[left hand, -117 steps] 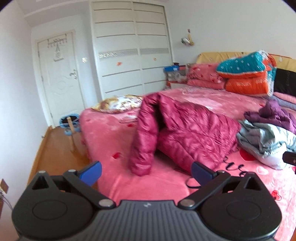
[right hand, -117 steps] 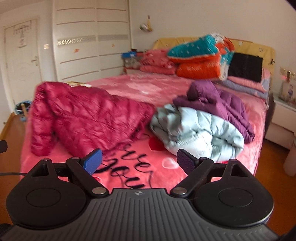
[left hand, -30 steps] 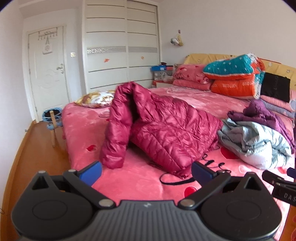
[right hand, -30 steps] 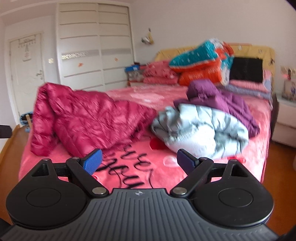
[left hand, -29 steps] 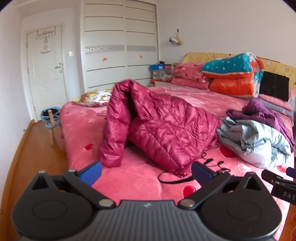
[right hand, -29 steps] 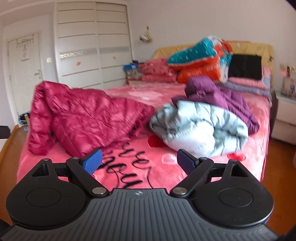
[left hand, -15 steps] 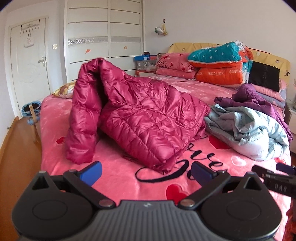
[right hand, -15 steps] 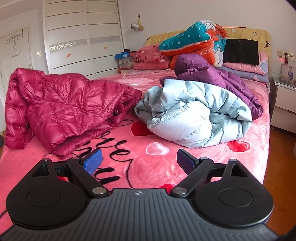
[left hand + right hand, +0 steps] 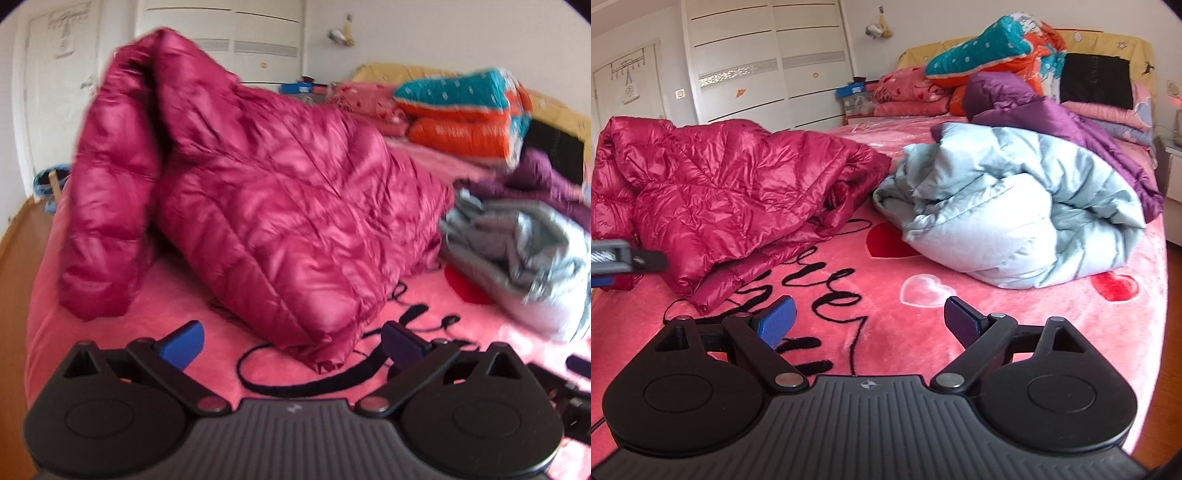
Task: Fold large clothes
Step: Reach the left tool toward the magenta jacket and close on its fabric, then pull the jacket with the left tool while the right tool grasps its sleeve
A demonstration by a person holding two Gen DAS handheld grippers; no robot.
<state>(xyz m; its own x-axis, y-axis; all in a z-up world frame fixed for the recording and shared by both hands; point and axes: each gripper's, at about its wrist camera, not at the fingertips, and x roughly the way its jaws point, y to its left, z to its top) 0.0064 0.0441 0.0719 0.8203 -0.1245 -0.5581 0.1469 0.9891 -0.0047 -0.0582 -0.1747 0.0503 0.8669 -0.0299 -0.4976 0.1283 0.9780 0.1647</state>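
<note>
A crimson quilted down jacket [image 9: 280, 206] lies crumpled on the pink bed, one sleeve hanging at its left; it also shows at the left of the right wrist view [image 9: 731, 192]. My left gripper [image 9: 291, 341] is open and empty, just short of the jacket's near hem. My right gripper [image 9: 870, 319] is open and empty above the pink blanket [image 9: 886, 295], between the crimson jacket and a pale grey-blue down jacket [image 9: 1008, 214]. A purple jacket [image 9: 1052, 114] lies behind the grey one.
Folded teal and orange quilts [image 9: 993, 51] and pink pillows [image 9: 908, 92] are stacked at the headboard. A white wardrobe [image 9: 764, 62] and door stand beyond the bed. Wooden floor [image 9: 18, 251] runs along the bed's left side. A nightstand [image 9: 1172, 192] is at the right.
Both grippers have moved in toward the bed; the crimson jacket now fills the left wrist view and the grey jacket looms larger in the right. Both jaws stay open.
</note>
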